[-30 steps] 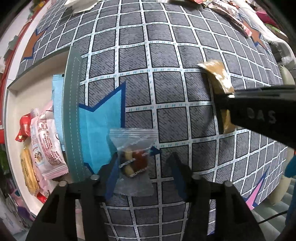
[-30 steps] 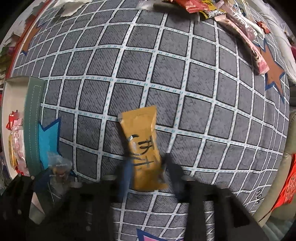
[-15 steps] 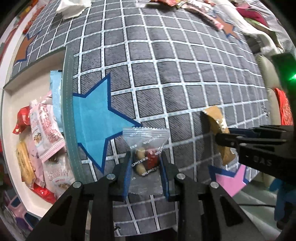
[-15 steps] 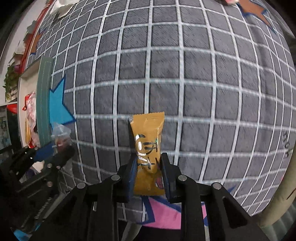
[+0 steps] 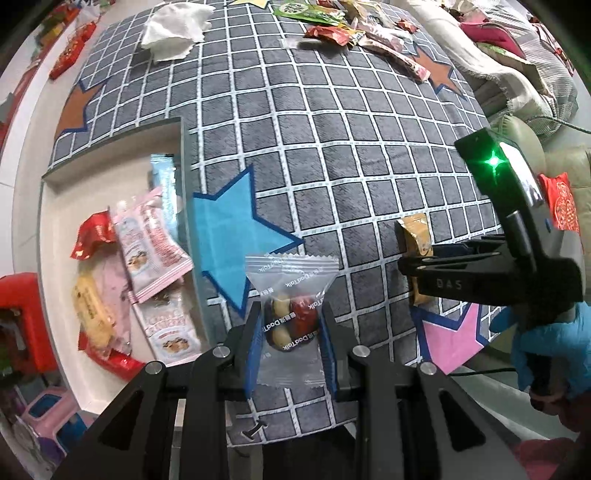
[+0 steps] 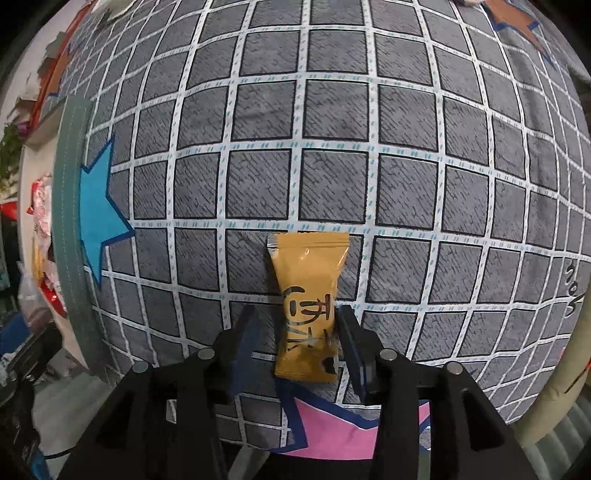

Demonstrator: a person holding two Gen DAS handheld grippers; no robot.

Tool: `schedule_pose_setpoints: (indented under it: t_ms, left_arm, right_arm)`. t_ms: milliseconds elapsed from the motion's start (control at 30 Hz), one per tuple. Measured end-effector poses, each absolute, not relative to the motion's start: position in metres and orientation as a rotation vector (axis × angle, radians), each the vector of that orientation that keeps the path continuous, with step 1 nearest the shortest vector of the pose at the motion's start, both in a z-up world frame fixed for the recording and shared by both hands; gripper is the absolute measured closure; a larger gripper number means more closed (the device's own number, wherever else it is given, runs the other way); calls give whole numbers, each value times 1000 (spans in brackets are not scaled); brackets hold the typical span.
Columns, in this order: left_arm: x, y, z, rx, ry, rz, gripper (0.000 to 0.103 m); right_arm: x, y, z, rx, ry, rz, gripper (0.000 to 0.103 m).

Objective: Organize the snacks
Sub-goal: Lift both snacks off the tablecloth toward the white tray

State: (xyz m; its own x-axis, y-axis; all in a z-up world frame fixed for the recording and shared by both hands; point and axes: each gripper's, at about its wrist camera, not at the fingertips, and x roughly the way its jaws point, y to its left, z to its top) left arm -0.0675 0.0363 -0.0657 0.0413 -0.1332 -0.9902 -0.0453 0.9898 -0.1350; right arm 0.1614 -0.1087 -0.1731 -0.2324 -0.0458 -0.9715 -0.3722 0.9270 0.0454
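Note:
My left gripper [image 5: 290, 334] is shut on a clear snack packet [image 5: 291, 317] with dark and pale pieces, held above the grey checked cloth [image 5: 332, 147] beside a blue star. My right gripper [image 6: 299, 338] has its jaws parted around a mustard-yellow snack packet [image 6: 308, 295]; the left finger stands clear of it, the right one is close against it. The yellow packet [image 5: 415, 240] and the right gripper [image 5: 417, 266] also show in the left wrist view. A white tray [image 5: 59, 206] at the left holds several snack packets [image 5: 147, 243].
A pile of loose snacks [image 5: 354, 33] and a white crumpled tissue [image 5: 173, 33] lie at the far edge of the cloth. A pink star [image 6: 332, 424] marks the near edge. Cushions and fabric [image 5: 509, 55] lie at the far right.
Both grippers have risen and pulled back with their packets. The left gripper closed on the clear packet. The right jaws, shut on the yellow packet half a second ago, have parted.

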Motion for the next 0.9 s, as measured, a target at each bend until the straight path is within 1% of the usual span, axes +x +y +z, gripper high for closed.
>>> schedule_pose_setpoints:
  t_ms: [67,100,133,167,367,600,767,800,900]
  left_arm:
    - [-67,40,-63,-146,1527,-62,72]
    - [-68,41,-61,-147,1524,-58,72]
    - [-69,41,-59,-148,1521,-54,72]
    - [-69,42,-57,-150,1517,-49,72]
    - [-76,56,-51,-176,1497,-6,72]
    - [-77,71,-42,-234,1459,34,72]
    - [-76,74,-35,-247,1429,33,72]
    - [-76,75,-34,-250,1428,34,72]
    - [-76,80,-33,-260,1423,40,72]
  right_arm:
    - [150,-98,-176,-343,1775,310,58]
    - [141,-91,-180,-364,1764,302,69]
    - [136,-91,-178,-363,1759,301,76]
    - [134,-91,-177,-338,1762,304,78]
    - [123,-90,-161,-239,1756,314,79]
    - [122,-69,-128,-227,1713,354,79]
    - [120,-59,-137,-268,1718,356,79]
    - [126,-71,-129,-270,1728,355,79]
    - [125,-78,-133,-251,1756,345,79]
